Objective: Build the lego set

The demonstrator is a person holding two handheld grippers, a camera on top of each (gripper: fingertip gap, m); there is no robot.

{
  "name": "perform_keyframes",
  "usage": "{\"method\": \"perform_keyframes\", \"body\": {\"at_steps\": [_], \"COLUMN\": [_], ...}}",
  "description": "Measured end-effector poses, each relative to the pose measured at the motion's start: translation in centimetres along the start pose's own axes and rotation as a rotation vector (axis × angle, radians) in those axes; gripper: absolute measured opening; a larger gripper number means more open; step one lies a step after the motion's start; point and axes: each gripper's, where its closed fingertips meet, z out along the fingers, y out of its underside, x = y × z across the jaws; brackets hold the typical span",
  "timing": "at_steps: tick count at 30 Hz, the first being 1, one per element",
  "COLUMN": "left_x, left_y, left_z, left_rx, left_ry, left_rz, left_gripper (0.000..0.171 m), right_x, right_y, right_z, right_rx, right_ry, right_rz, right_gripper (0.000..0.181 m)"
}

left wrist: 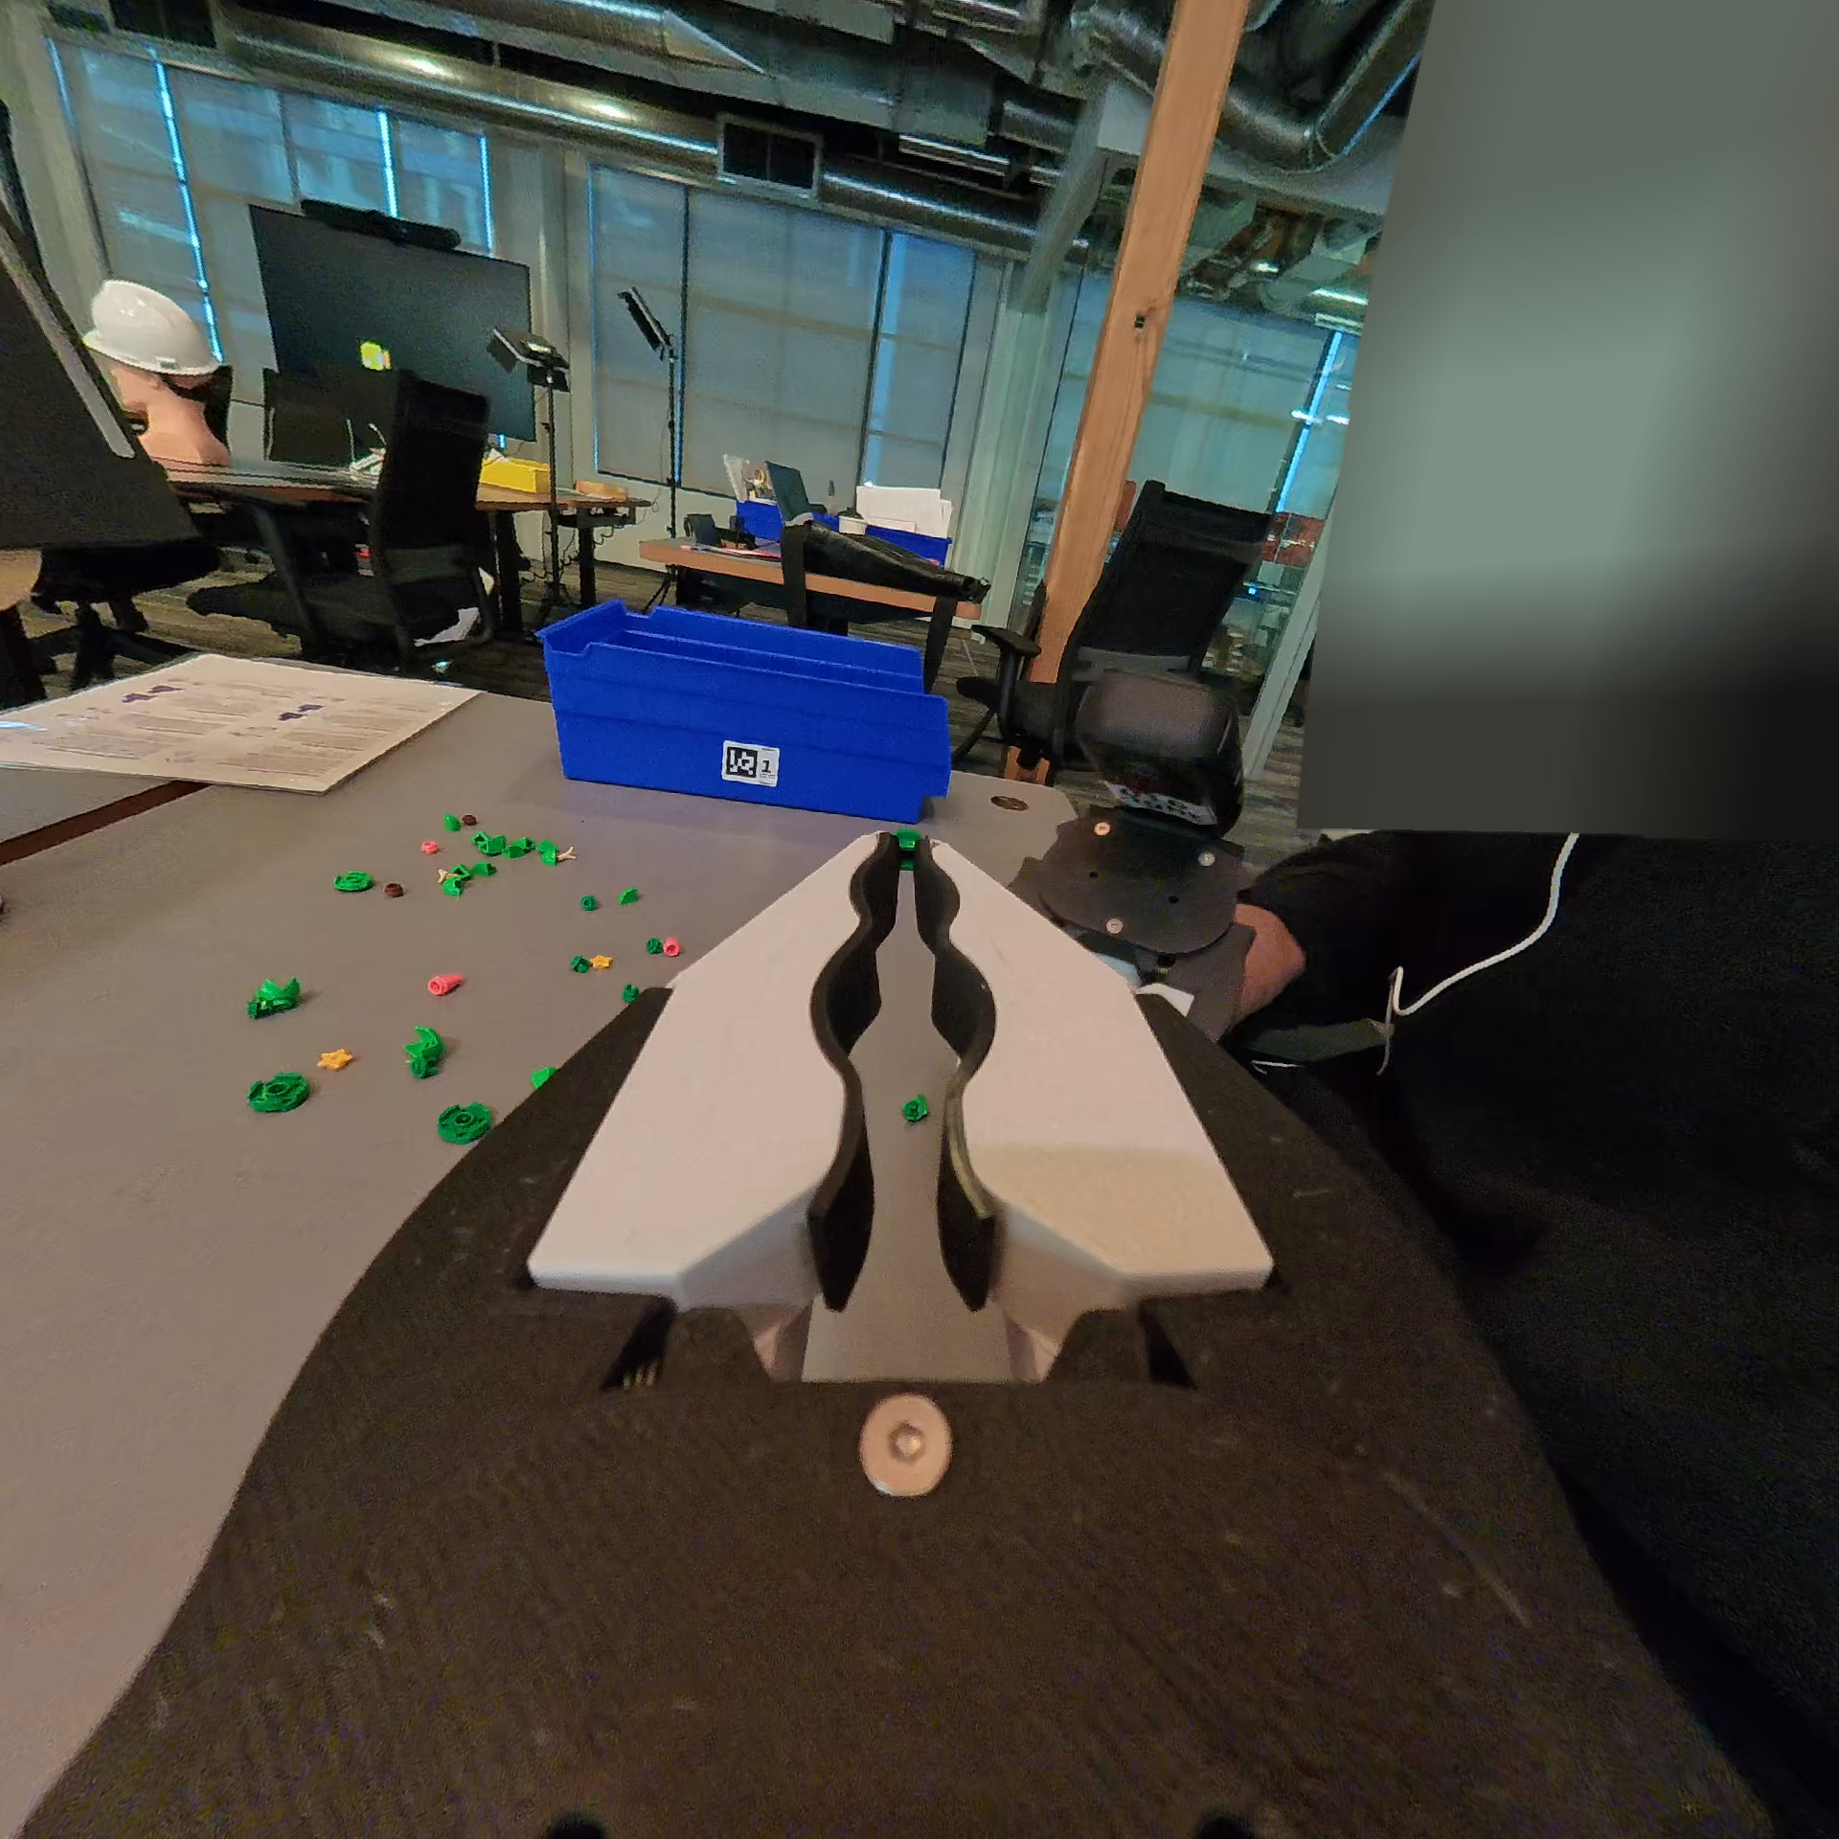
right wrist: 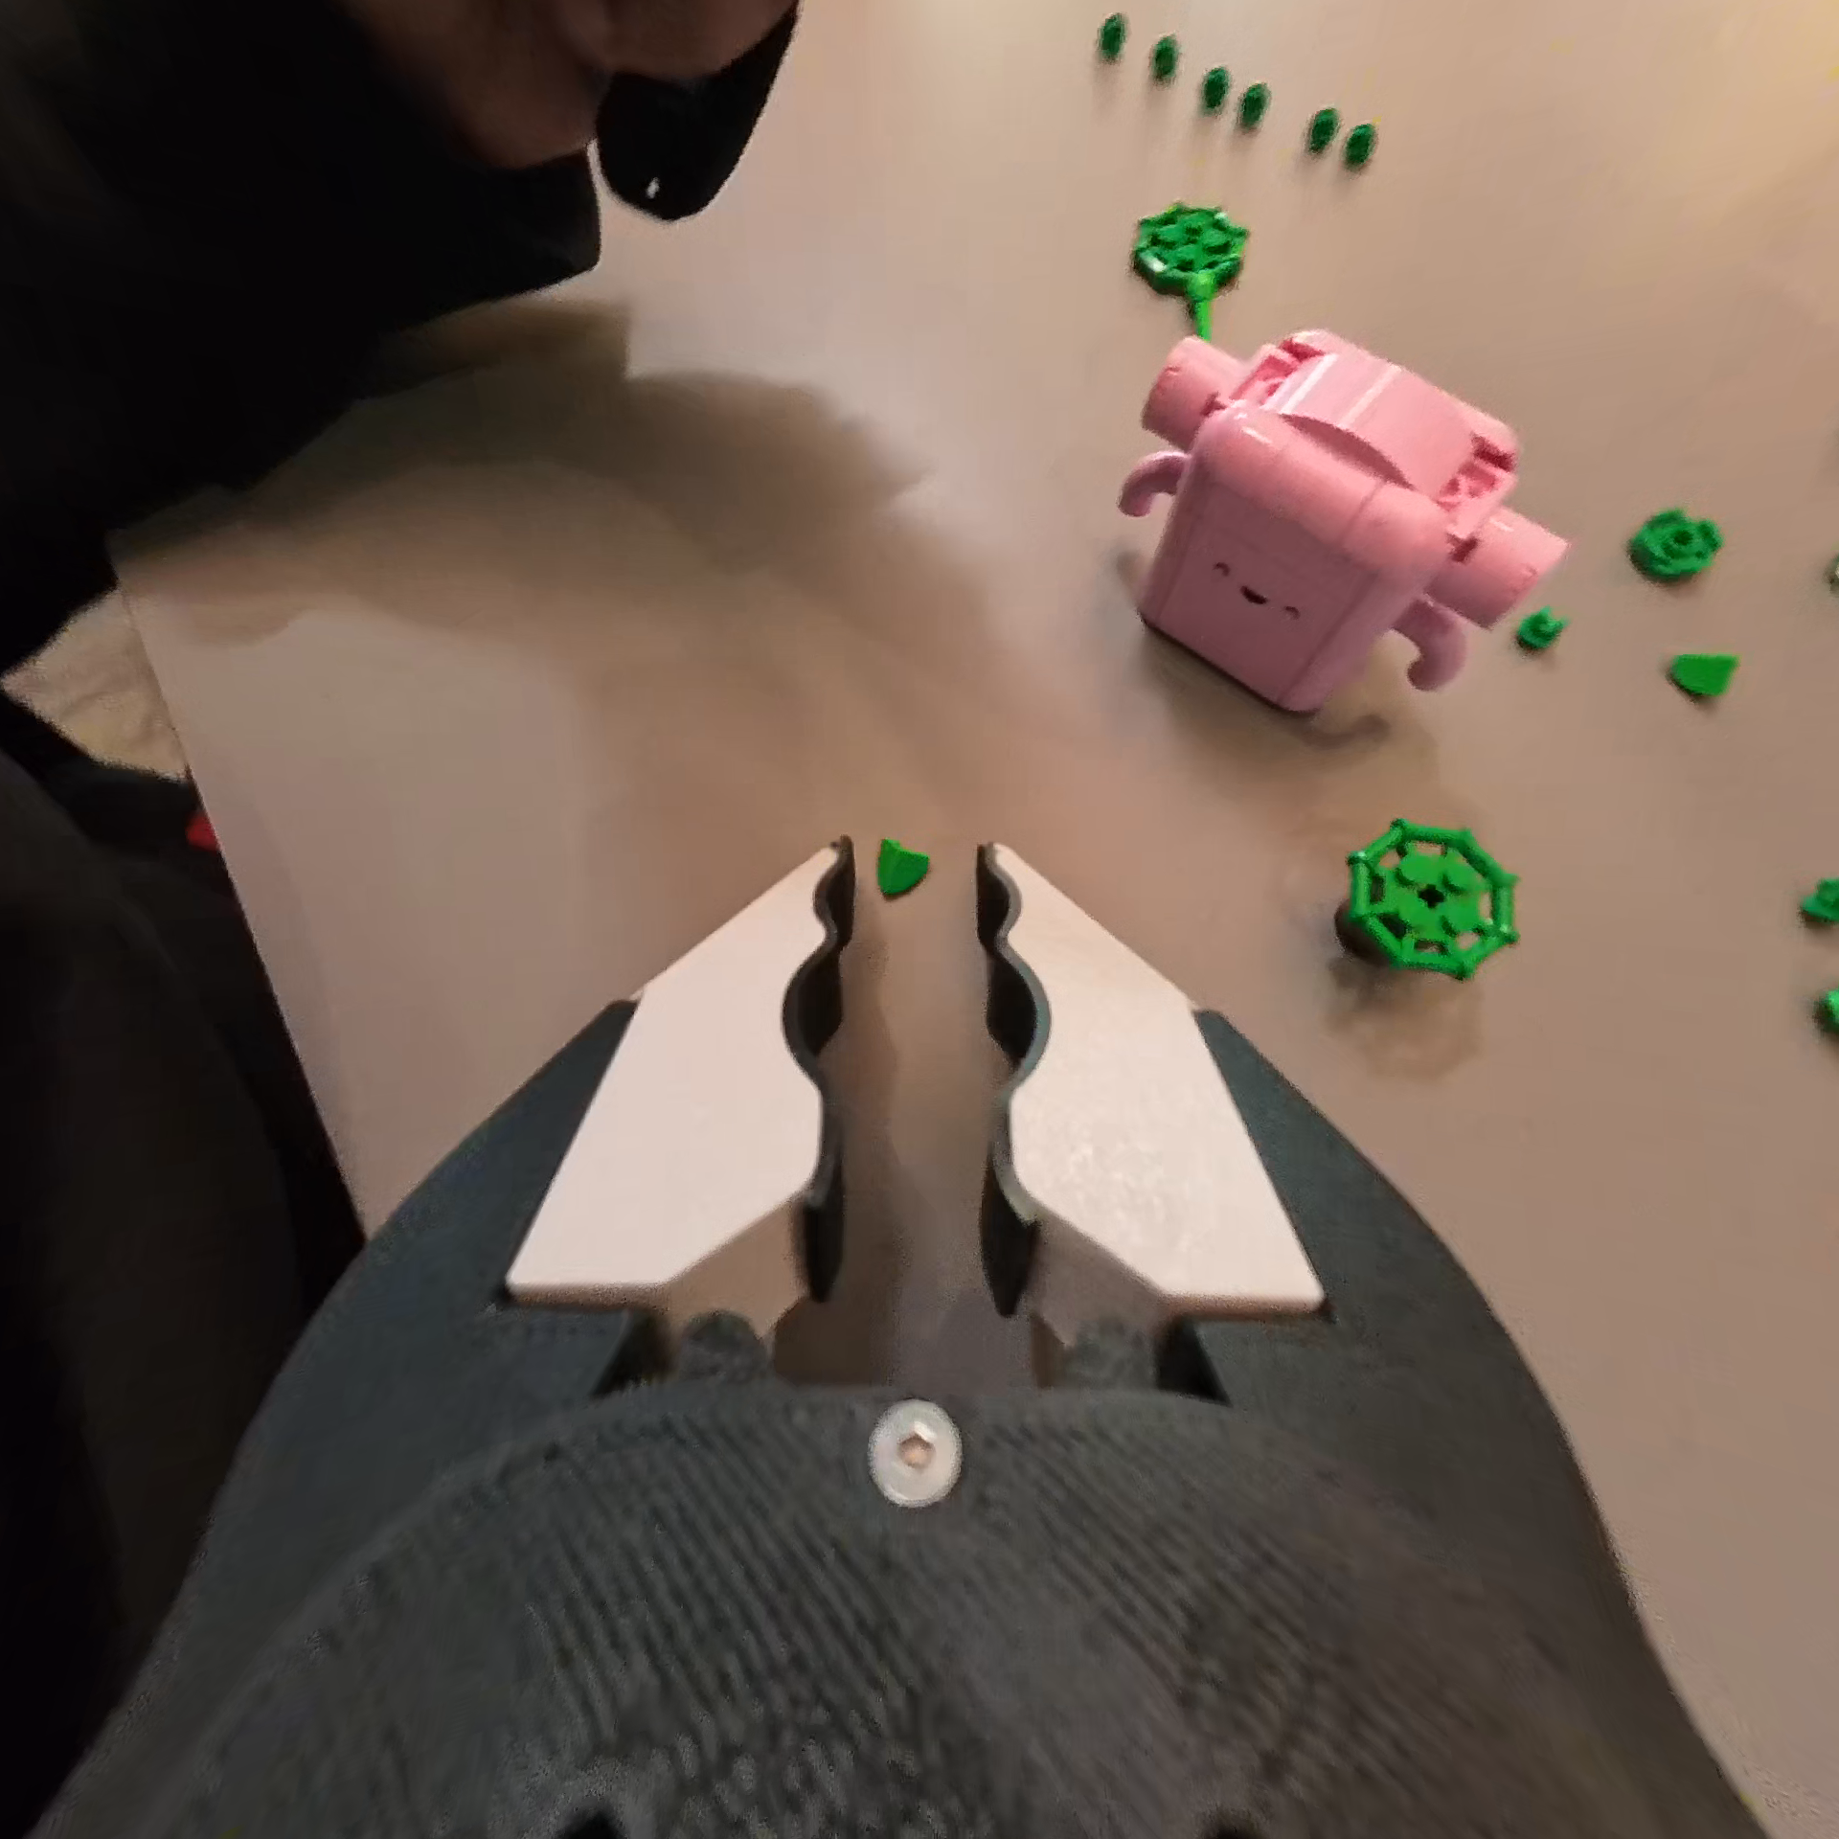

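1. Left claw (left wrist: 907, 854): tips pinched on a tiny green piece (left wrist: 907, 842), held above the grey tabletop (left wrist: 149, 1244).
2. Seen through the gap between its fingers, lower down: another small green piece (left wrist: 916, 1108) lying on the tabletop.
3. Right claw (right wrist: 914, 864): fingers apart, tips on either side of a small green leaf-shaped piece (right wrist: 902, 868) that lies on the tabletop (right wrist: 597, 697), not touching it.
4. Right of that claw: green web-shaped wheel (right wrist: 1431, 898).
5. Farther right: pink block figure (right wrist: 1324, 517) with a smiling face, upright, small green bits around it.
6. Beyond the figure: second green web piece (right wrist: 1190, 244) with a stem, then a row of green studs (right wrist: 1234, 95).
7. Left of the left claw: loose scatter of green, pink and yellow pieces (left wrist: 438, 985).
8. Far side of the tabletop: blue bin (left wrist: 746, 712) with a white sticker; printed sheet (left wrist: 239, 721) to its left.
9. At the right edge: dark sleeve (left wrist: 1592, 1095).
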Motion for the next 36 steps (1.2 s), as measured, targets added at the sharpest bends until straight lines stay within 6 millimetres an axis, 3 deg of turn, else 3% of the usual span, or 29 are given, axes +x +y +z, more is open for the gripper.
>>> {"method": "perform_keyframes", "body": {"at_steps": [4,9,31,36], "left_x": [0.0,0.1,0.1,0.1], "left_y": [0.0,0.0,0.0,0.0], "left_z": [0.0,0.0,0.1,0.1], "left_rx": [0.001,0.001,-0.002,-0.002], "left_ry": [0.0,0.001,0.001,0.002], "left_rz": [0.001,0.002,0.002,0.002], "left_gripper": [0.0,0.0,0.0,0.0], "right_x": [-0.2,0.1,-0.1,0.0], "right_y": [0.3,0.8,0.2,0.1], "right_z": [0.0,0.3,1.0,1.0], "right_rx": [0.014,-0.006,-0.007,-0.006], "right_ry": [0.051,0.142,0.075,0.094], "right_rz": [0.092,0.061,0.053,0.041], "right_gripper": [0.021,0.016,0.008,0.017]}}
